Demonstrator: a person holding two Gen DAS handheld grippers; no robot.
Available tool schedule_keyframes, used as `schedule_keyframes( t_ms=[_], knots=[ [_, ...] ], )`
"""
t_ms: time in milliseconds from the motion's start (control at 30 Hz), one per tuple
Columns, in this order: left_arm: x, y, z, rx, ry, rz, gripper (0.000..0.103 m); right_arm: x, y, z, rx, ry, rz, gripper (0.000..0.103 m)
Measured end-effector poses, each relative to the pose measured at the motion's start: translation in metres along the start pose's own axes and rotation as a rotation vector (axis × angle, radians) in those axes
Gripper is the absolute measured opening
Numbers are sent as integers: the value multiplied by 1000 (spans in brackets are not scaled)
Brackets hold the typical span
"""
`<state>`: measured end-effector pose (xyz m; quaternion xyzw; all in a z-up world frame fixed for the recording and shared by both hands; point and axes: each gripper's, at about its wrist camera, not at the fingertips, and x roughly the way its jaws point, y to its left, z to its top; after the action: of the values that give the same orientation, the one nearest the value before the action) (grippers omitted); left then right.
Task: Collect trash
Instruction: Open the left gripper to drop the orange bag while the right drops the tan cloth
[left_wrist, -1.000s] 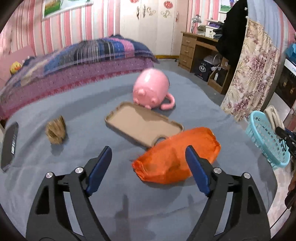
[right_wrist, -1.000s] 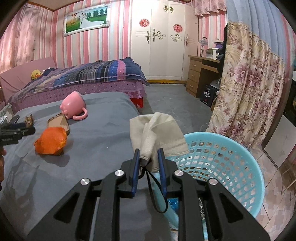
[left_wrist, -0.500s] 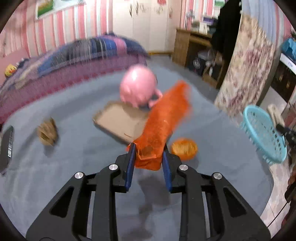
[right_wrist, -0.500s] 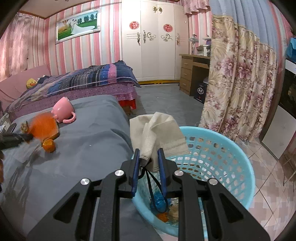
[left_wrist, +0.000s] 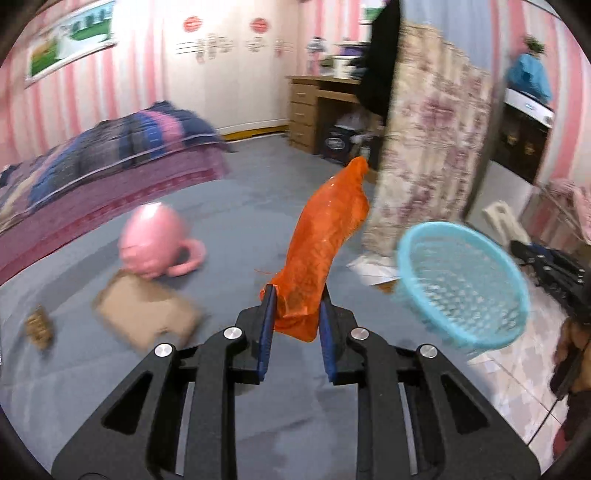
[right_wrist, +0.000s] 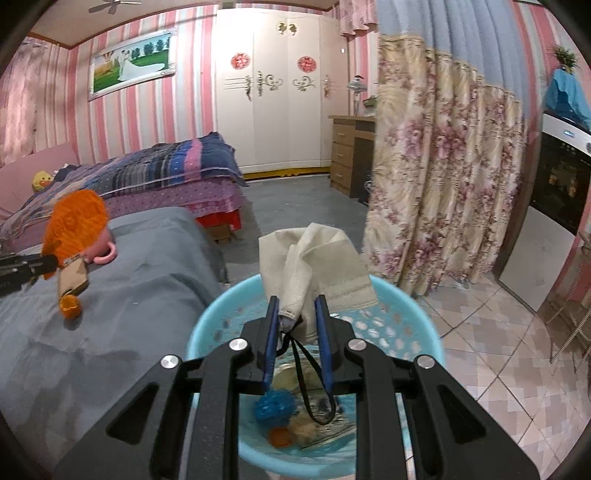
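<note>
Hanging pinched between the left gripper's (left_wrist: 295, 314) jaws, orange mesh bag (left_wrist: 325, 243): lower end clamped between the blue pads, rest standing up and forward beyond the tips, clear of the grey bed (left_wrist: 229, 229). Jaws closed tight on it. Right of the jaws and just beyond, blue basket (left_wrist: 461, 280), tilted, mouth toward the camera. Left of the jaws, on the bed: cardboard piece (left_wrist: 147, 314), pink mug (left_wrist: 155, 240) behind it, small brown scrap (left_wrist: 38, 325) further left.

Right gripper (right_wrist: 295, 314): jaws nearly closed on a cream cloth (right_wrist: 314, 266) and a black cord (right_wrist: 306, 380), cloth rising ahead of the tips. Basket directly under and ahead of these jaws, holding a blue spiky ball (right_wrist: 275, 406) and orange bits. Far left of them, small orange lump (right_wrist: 70, 304) on the bed.
</note>
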<state>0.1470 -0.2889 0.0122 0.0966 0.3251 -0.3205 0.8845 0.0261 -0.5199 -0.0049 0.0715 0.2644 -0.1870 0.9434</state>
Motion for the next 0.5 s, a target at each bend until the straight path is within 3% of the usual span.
schedule_keyframes(
  t_ms=[200,500],
  knots=[
    [39,-82,11,74,8,-121,21,2,-31,-3,24,8,-49,20],
    [95,-151,11,121,66,-154,21,10,-67,-15,78,18,-97,20]
  ],
)
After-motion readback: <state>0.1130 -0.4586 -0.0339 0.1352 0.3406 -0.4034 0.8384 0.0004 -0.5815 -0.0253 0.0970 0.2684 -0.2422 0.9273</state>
